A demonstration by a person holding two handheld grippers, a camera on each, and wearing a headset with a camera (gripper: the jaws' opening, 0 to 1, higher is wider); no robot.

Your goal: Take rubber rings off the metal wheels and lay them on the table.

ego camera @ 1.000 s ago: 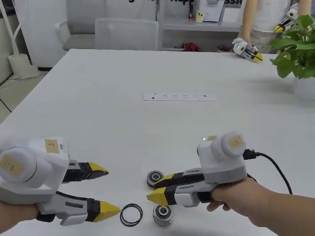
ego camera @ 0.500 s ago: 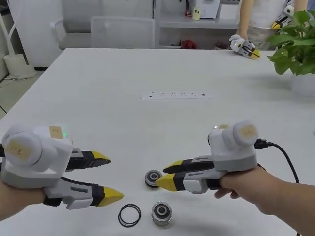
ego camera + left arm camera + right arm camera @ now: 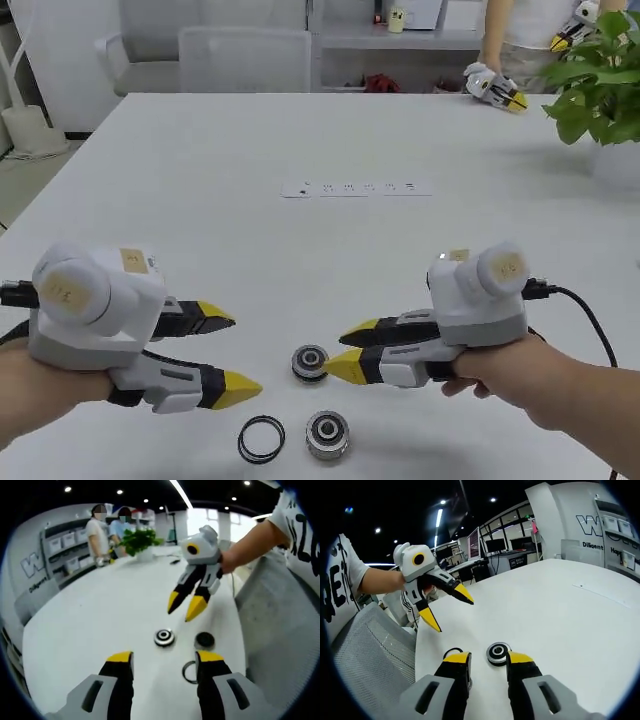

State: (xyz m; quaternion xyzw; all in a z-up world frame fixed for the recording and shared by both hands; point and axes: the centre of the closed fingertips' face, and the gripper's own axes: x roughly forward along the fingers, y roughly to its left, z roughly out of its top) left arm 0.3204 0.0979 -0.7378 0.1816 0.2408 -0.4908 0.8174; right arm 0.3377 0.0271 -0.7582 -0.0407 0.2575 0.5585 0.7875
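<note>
On the worktop (image 3: 300, 250) close in front of you, a loose rubber ring (image 3: 262, 438) lies flat beside one metal wheel (image 3: 328, 434). The second wheel (image 3: 311, 362) sits just behind, right by your right gripper (image 3: 338, 349). Your left gripper (image 3: 245, 352) faces it. Both hover, fingers apart, holding nothing.

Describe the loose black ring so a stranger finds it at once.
On the white table, find the small cluster near its front edge. The black ring lies left of the nearer metal wheel. It alone is thin, flat and open in the middle.
</note>
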